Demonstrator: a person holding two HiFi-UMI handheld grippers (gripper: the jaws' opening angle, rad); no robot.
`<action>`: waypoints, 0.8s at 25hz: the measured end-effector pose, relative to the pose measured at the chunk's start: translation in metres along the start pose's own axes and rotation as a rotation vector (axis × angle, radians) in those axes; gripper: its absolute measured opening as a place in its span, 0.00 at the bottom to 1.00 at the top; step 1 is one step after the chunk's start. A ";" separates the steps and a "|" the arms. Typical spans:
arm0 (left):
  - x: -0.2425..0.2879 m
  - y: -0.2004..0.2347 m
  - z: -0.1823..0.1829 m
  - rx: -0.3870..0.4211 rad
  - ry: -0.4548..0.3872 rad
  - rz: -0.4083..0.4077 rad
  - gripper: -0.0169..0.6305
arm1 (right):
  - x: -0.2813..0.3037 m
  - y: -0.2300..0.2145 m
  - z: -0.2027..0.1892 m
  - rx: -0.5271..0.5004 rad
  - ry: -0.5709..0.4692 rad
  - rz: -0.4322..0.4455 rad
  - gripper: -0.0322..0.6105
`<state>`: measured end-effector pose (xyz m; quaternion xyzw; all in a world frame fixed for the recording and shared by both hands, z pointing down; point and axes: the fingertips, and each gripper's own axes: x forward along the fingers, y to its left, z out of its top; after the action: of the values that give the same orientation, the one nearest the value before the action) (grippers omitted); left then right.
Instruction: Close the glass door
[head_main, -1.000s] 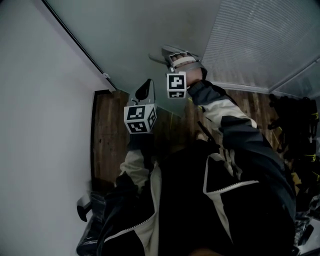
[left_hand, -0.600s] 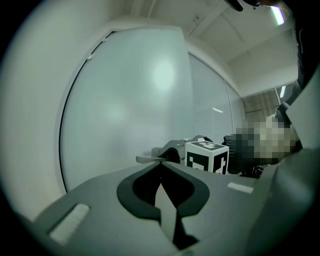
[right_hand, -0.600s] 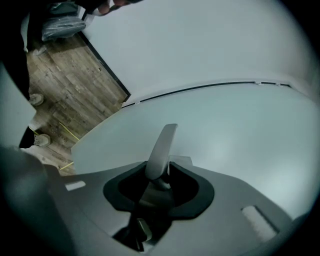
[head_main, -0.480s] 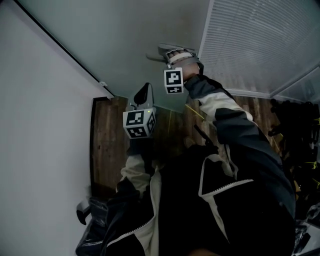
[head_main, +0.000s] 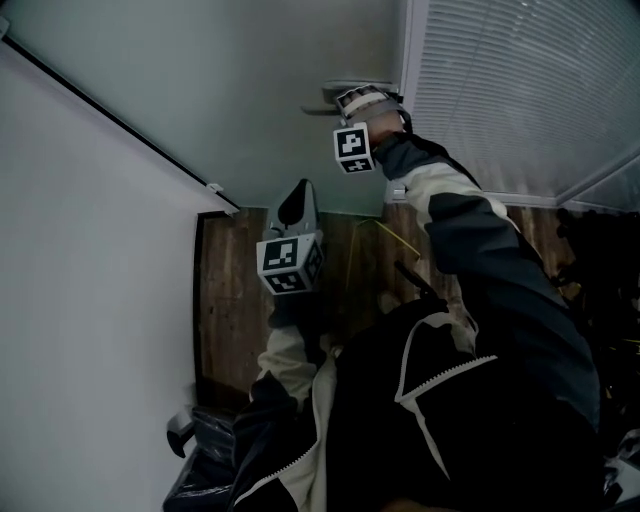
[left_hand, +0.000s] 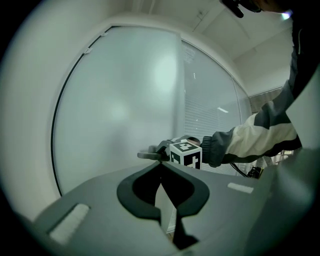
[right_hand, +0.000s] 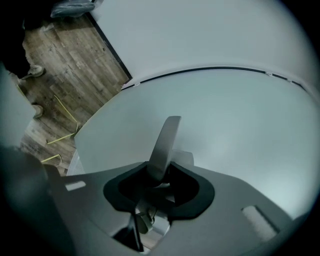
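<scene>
left grey two-jaw gripper (left_hand: 159, 166): jaws together, empty, forearm (head_main: 287, 352) raised | right grey two-jaw gripper (right_hand: 159, 176): clamped on grey metal lever handle (right_hand: 167, 140), arm (head_main: 470, 230) outstretched

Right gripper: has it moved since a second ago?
Yes. Its tongs shut on the grey metal lever handle of the frosted glass door, the right gripper has moved rightward, closer to the white frame of the slatted-blind panel.
</scene>
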<state>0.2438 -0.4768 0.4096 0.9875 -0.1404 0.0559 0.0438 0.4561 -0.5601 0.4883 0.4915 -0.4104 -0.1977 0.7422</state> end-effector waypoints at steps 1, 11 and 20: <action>0.004 0.001 0.000 0.000 0.000 0.004 0.03 | 0.009 -0.004 -0.006 -0.003 0.006 -0.003 0.25; 0.023 0.024 -0.007 -0.011 0.044 0.075 0.03 | 0.075 -0.029 -0.039 0.041 0.025 0.002 0.24; 0.024 0.035 -0.015 -0.022 0.066 0.109 0.03 | 0.087 -0.034 -0.041 0.043 0.022 -0.006 0.24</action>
<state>0.2551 -0.5156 0.4296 0.9755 -0.1931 0.0891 0.0562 0.5437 -0.6128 0.4866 0.5107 -0.4048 -0.1859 0.7354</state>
